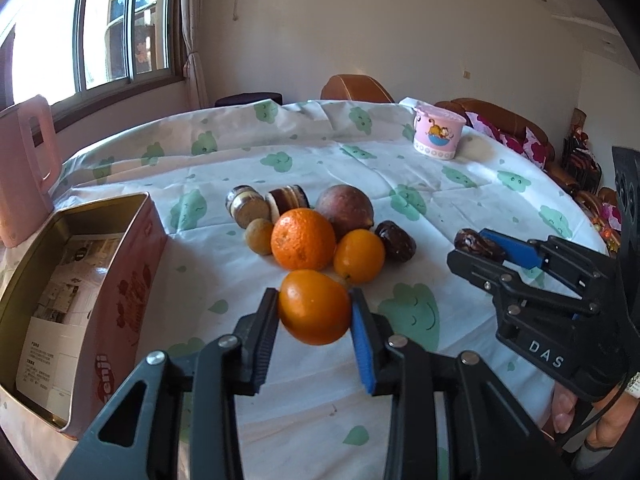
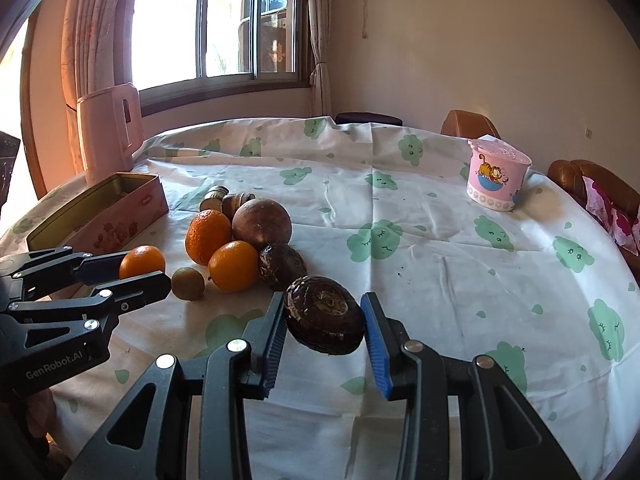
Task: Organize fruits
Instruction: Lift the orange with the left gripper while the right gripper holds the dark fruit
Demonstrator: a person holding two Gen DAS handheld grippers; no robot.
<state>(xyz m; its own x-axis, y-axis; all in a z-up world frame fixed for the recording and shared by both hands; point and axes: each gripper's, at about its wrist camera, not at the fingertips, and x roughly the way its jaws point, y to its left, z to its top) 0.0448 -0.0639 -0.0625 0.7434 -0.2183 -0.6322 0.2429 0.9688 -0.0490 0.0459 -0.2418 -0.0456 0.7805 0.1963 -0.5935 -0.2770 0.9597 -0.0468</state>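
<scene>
Two grips on: my left gripper (image 1: 314, 312) pinches a small orange (image 1: 314, 306), right gripper (image 2: 324, 320) clamps a dark wrinkled fruit (image 2: 325, 320), both above tablecloth (image 2: 400, 240). Lift clear w/o squeezing harder, then to tin (image 1: 100, 280).

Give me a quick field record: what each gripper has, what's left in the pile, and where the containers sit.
left gripper: shut on small orange
right gripper: shut on dark brown wrinkled fruit
pile on tablecloth: large orange, another small orange, a brownish round fruit, others
pink tin: open, left of pile
pink cup: far right, apart
</scene>
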